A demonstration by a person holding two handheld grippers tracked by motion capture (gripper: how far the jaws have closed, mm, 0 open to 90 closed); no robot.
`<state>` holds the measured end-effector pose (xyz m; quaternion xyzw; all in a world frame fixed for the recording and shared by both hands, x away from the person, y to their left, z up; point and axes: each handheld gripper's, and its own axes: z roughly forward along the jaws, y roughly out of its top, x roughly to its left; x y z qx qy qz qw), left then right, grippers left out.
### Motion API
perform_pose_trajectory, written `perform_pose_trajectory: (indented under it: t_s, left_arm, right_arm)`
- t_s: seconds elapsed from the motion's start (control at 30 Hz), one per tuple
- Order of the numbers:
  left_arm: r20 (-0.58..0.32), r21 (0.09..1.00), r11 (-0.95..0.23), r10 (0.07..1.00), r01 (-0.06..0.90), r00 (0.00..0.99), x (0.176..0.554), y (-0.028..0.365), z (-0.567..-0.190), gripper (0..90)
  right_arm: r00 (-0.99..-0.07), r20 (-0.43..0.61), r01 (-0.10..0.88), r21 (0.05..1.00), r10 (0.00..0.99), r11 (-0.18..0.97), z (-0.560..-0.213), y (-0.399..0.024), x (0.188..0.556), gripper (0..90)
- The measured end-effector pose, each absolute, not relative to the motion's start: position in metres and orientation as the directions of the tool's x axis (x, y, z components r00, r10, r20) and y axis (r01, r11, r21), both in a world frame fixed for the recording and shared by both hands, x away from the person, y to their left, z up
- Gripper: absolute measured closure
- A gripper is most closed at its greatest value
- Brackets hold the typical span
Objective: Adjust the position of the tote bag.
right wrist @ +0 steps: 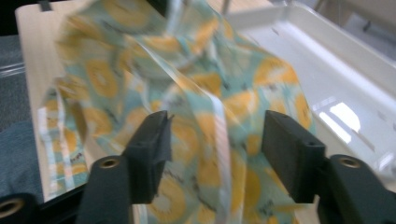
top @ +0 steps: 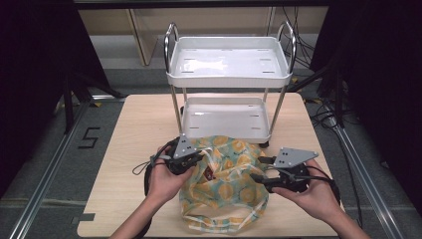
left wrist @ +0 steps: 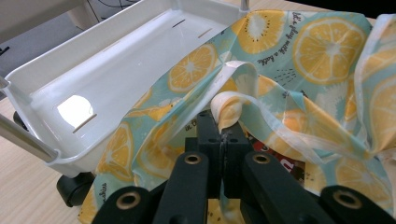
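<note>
A thin, glossy bag (top: 226, 186) printed with lemon slices on pale teal lies crumpled on the wooden table (top: 124, 149), its far edge against the lower tray of a white cart (top: 229, 64). The fabric is creased and slack, with pale striped straps; one strap loops loose toward the near table edge.

The left gripper (top: 195, 160) has its jaws pressed together on a rolled fold of the bag's strap (left wrist: 229, 109), as the left gripper view shows: the strap bunches up just above the black pads, and the cloth rises from there toward the cart. The right gripper (top: 258, 175) stands with its jaws spread; in the right gripper view the bag lies blurred behind and between the two pads, and neither pad presses on it.

The cart is smooth moulded plastic with rounded corners, chrome posts and a black castor (left wrist: 74, 189). Its two trays are bare and shiny.

The table has rounded corners, with free wood left and right of the bag. Grey floor, metal rails and black cables surround it; the room's sides are dark.
</note>
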<state>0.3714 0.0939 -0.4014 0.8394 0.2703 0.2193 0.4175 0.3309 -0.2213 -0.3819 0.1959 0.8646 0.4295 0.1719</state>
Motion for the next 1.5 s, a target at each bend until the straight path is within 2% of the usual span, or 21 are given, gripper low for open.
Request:
perform_pose_trajectory:
  t_s: [0.03, 0.13, 0.2, 0.23, 0.27, 0.3, 0.33, 0.37, 0.4, 0.5, 0.63, 0.67, 0.93, 1.5]
  left_arm:
    - [0.127, 0.824, -0.492, 0.642, 0.279, 0.756, 0.372, 0.093, -0.402, 89.2]
    - [0.147, 0.816, -0.509, 0.64, 0.273, 0.754, 0.374, 0.094, -0.402, 89.2]
    - [0.129, 0.823, -0.49, 0.652, 0.286, 0.747, 0.373, 0.094, -0.402, 89.2]
    - [0.129, 0.823, -0.49, 0.652, 0.286, 0.747, 0.373, 0.094, -0.402, 89.2]
    - [0.133, 0.823, -0.49, 0.656, 0.285, 0.743, 0.374, 0.096, -0.403, 89.2]
    - [0.133, 0.823, -0.49, 0.656, 0.285, 0.743, 0.374, 0.096, -0.403, 89.2]
    - [0.15, 0.815, -0.51, 0.643, 0.273, 0.751, 0.375, 0.098, -0.403, 89.2]
    - [0.15, 0.815, -0.51, 0.643, 0.273, 0.751, 0.375, 0.098, -0.403, 89.2]
    - [0.137, 0.826, -0.49, 0.655, 0.279, 0.743, 0.375, 0.099, -0.405, 89.2]
    - [0.134, 0.822, -0.491, 0.66, 0.289, 0.739, 0.377, 0.104, -0.409, 89.1]
    - [0.128, 0.825, -0.481, 0.67, 0.296, 0.731, 0.379, 0.108, -0.412, 89.1]
    - [0.129, 0.826, -0.482, 0.668, 0.294, 0.733, 0.381, 0.109, -0.414, 89.1]
    - [0.119, 0.828, -0.471, 0.677, 0.304, 0.726, 0.388, 0.111, -0.419, 88.9]
    - [0.123, 0.836, -0.457, 0.697, 0.305, 0.707, 0.391, 0.115, -0.42, 88.9]
  right_arm:
    - [-0.883, -0.151, 0.15, 0.807, 0.445, 0.572, -0.378, -0.214, 0.328, 35.2]
    - [-0.893, -0.161, 0.136, 0.793, 0.42, 0.594, -0.379, -0.204, 0.328, 31.7]
    - [-0.894, -0.178, 0.132, 0.771, 0.411, 0.622, -0.385, -0.199, 0.334, 31.0]
    - [-0.894, -0.178, 0.132, 0.771, 0.411, 0.622, -0.385, -0.199, 0.334, 31.0]
    - [-0.889, -0.199, 0.14, 0.739, 0.412, 0.659, -0.392, -0.196, 0.339, 37.3]
    - [-0.889, -0.199, 0.14, 0.739, 0.412, 0.659, -0.392, -0.196, 0.339, 37.3]
    - [-0.893, -0.21, 0.14, 0.711, 0.398, 0.689, -0.399, -0.195, 0.345, 55.3]
    - [-0.893, -0.21, 0.14, 0.711, 0.398, 0.689, -0.399, -0.195, 0.345, 55.3]
    - [-0.893, -0.182, 0.181, 0.693, 0.412, 0.698, -0.402, -0.195, 0.35, 77.3]
    - [-0.881, -0.146, 0.227, 0.705, 0.451, 0.672, -0.403, -0.199, 0.355, 87.2]
    - [-0.868, -0.133, 0.233, 0.74, 0.478, 0.631, -0.4, -0.207, 0.363, 89.3]
    - [-0.839, -0.103, 0.277, 0.765, 0.535, 0.581, -0.398, -0.213, 0.366, 89.6]
    - [-0.793, -0.097, 0.3, 0.797, 0.602, 0.524, -0.399, -0.225, 0.38, 90.0]
    - [-0.778, -0.088, 0.321, 0.796, 0.622, 0.514, -0.401, -0.228, 0.384, 90.0]
